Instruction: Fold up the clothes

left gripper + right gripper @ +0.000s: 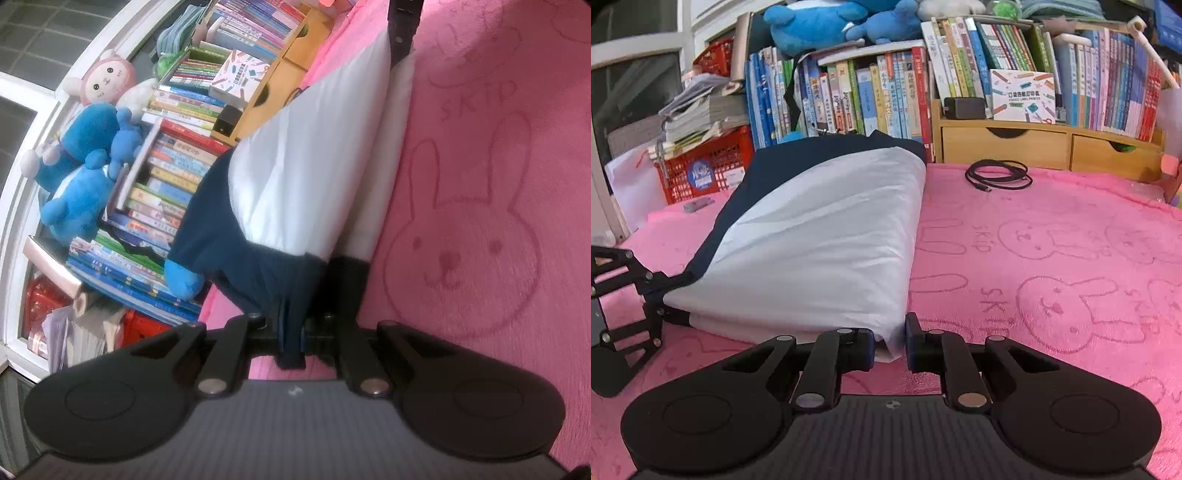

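1. Surface: a pink blanket (1052, 258) with rabbit outlines covers the tabletop.
2. Garment (812, 236): white with navy parts, lying in folded layers on the left half of the blanket. It runs from the near edge back toward the books (871, 96) at the far edge. The navy part shows along its left side and far end.
3. Right gripper (890, 349): at the near edge, jaws set narrowly on either side of the white near corner of the garment. The cloth lies between the jaws. A small gap shows beside the right jaw, so I cannot tell whether the corner is actually pinched.
4. Left gripper (291, 332): closed on a bunched navy fold of the garment. In the right wrist view this gripper (653, 295) sits at the garment's left near corner, low over the blanket.
5. In the left wrist view the garment (303, 166) stretches away from the jaws, navy first and then white, with the other gripper's black frame at its far end.
6. Other items: a coiled black cable (999, 177) lies on the blanket near the far edge, right of the garment and apart from it. A wooden drawer unit (1045, 147) stands behind the cable. A red basket (709, 170) stands at the far left corner. Blue plush toys (827, 18) sit on top of the books.
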{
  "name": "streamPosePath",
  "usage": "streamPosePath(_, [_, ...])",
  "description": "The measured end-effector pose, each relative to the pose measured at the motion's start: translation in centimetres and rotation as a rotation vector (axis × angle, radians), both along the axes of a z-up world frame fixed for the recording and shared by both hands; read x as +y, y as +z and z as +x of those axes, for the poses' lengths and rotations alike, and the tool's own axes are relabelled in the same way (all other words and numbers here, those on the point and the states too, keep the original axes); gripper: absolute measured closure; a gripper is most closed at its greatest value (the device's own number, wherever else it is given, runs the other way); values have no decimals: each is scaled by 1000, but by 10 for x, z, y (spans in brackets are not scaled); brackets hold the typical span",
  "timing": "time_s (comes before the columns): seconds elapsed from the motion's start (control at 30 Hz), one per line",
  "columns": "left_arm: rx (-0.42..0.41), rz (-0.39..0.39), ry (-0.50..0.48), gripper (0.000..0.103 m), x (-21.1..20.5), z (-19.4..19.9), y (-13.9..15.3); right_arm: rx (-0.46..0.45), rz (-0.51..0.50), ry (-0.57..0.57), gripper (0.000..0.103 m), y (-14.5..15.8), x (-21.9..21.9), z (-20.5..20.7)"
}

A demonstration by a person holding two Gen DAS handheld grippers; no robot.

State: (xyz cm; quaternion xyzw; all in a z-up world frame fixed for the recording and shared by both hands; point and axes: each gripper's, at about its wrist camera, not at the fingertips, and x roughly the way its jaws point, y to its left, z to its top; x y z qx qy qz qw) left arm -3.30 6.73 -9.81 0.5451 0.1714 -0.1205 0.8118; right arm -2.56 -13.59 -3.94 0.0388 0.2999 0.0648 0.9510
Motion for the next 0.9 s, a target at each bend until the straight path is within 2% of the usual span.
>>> streamPosePath(0.03, [7,-2,11,94,3,0,0,-3,-10,2,87,0,2,0])
streamPosePath(0.1, [21,-6,34,100,9,-1,1,-10,-23,0,87,0,4,-1])
streamPosePath(0.2, [12,-33,163,98,33,-1,10,-7,11,-23,87,-1,-2,0])
streamPosePath(0.33, [-74,-45,139,91,27,-19,38,-31,0,-4,87,0,3,-3])
streamPosePath(0.47, [-80,-91,-61,73,-26,-25,51,-38,10,2,87,1,2,-3])
streamPosePath(0.53, [-62,-111,-171,73,-57,-24,47,-39,19,2,87,1,1,-3])
streamPosePath(0.63, [-34,-111,-278,72,-96,-17,35,-43,22,3,87,1,1,-4])
streamPosePath(0.73, [-16,-110,-305,73,-115,-6,26,-43,30,2,87,0,1,-4])
streamPosePath(0.83, [17,-135,-312,73,-111,-6,29,-38,41,2,87,-1,-1,-3])
streamPosePath(0.9, [60,-172,-340,66,-105,-13,37,-39,46,2,87,-1,-1,-4])
